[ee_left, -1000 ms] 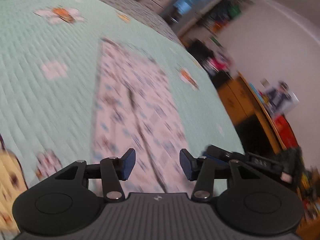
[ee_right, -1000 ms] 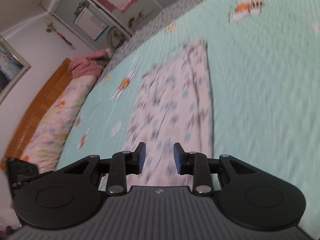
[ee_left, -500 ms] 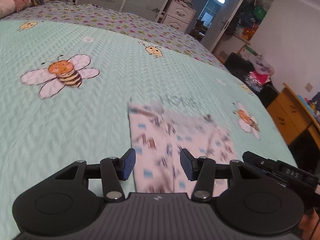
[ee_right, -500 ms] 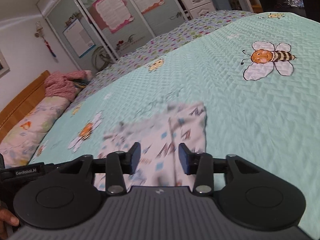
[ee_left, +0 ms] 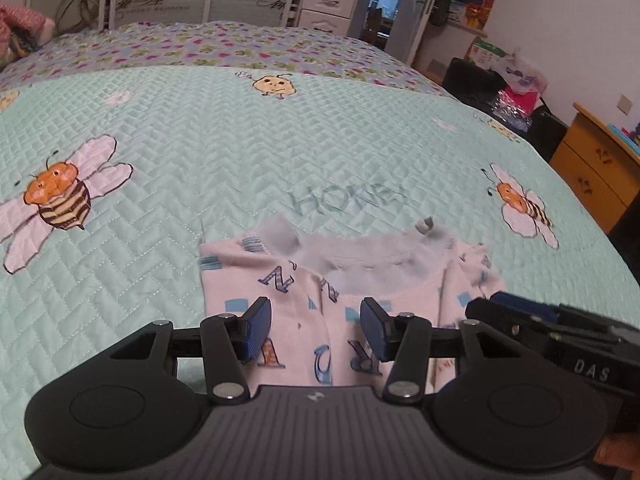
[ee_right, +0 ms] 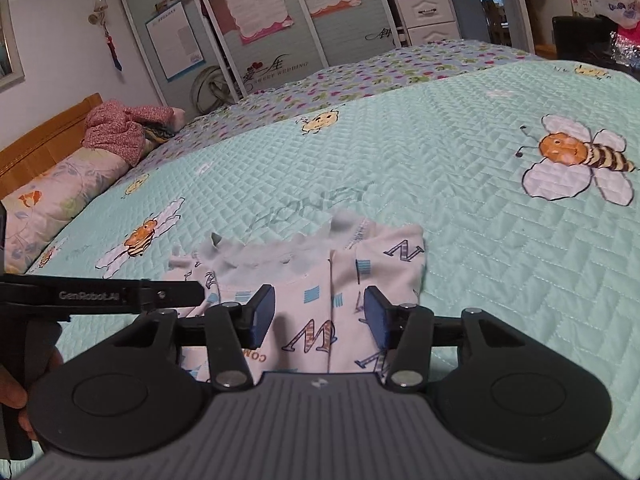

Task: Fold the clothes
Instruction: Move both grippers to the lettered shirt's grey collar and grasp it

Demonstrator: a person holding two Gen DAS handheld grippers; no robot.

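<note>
Folded letter-print garment [ee_left: 296, 300]: lay on bed quilt [ee_left: 200, 160], collar toward quilt's "HONEY" lettering [ee_left: 348, 198]. Left hand-held gripper [ee_left: 316, 330] and right hand-held gripper [ee_right: 320, 316]: tilted down over it, jaws parted, empty

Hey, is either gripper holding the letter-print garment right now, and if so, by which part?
Neither. The left gripper and right gripper both stand open above the garment on the bedspread, pads off the cloth.

both grippers [ee_left: 312, 328] [ee_right: 318, 318] side by side, agape
</note>
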